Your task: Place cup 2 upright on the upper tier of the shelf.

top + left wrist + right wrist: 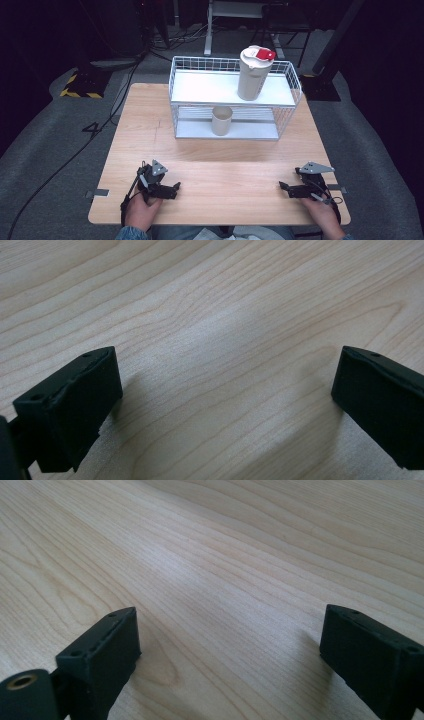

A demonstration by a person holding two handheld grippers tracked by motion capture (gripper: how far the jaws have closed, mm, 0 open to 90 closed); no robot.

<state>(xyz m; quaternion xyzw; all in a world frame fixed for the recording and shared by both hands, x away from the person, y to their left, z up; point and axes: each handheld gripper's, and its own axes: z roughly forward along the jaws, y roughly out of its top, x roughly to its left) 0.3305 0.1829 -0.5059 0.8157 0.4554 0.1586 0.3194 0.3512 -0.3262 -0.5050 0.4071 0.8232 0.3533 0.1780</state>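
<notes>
Currently I note both grippers parted with nothing between them: left gripper, right gripper, low over the tabletop. Nearest thing, a beige cup, stands upright, mouth up, long axis vertical, on the wire rack's lower shelf.

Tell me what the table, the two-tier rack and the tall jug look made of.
Table: pale wood or wood laminate, matt, grain lines showing. Rack: thin white wire mesh, likely coated metal, with flat white shelves. Jug: probably beige plastic, smooth, with a red lid tab.
</notes>
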